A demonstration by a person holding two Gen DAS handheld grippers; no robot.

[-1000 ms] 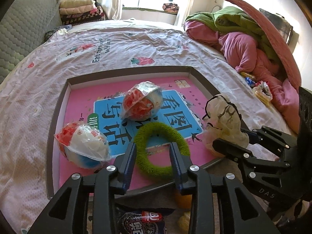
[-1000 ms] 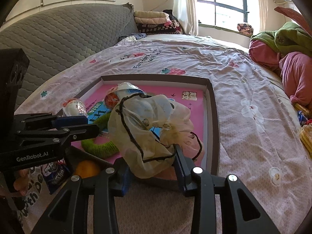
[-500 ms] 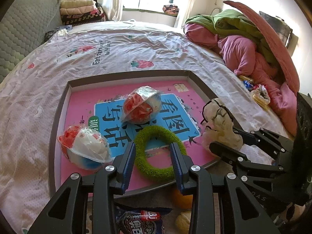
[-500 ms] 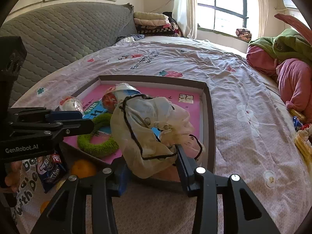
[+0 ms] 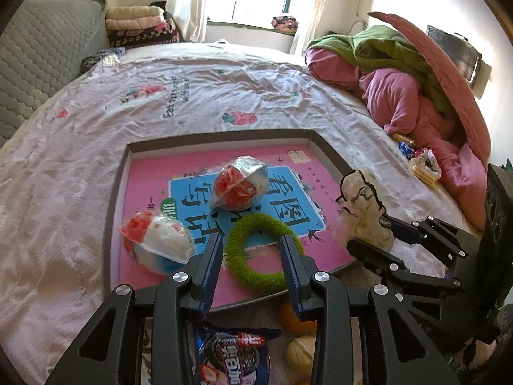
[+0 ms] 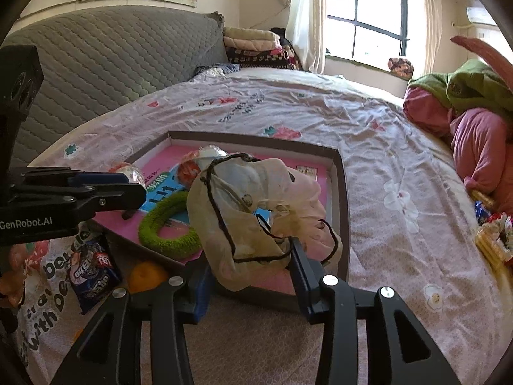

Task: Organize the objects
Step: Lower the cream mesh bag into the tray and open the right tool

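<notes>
Bulging between right tongs (image 6: 248, 261), cloth pouch (image 6: 256, 211)

Both tools are made of matte black plastic with open triangular cut-outs in the arms. The left gripper (image 5: 250, 256) and the right gripper (image 6: 248, 263) have ribbed blue pads on the inner side of each finger, round silver screws at the joints, and white "GenRobot.AI" lettering on one side.

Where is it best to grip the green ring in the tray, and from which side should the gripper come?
Probably its near arc, from above. The green ring lies flat in the tray, so one finger can go into its hole and one outside. The left gripper hangs open above it.
</notes>
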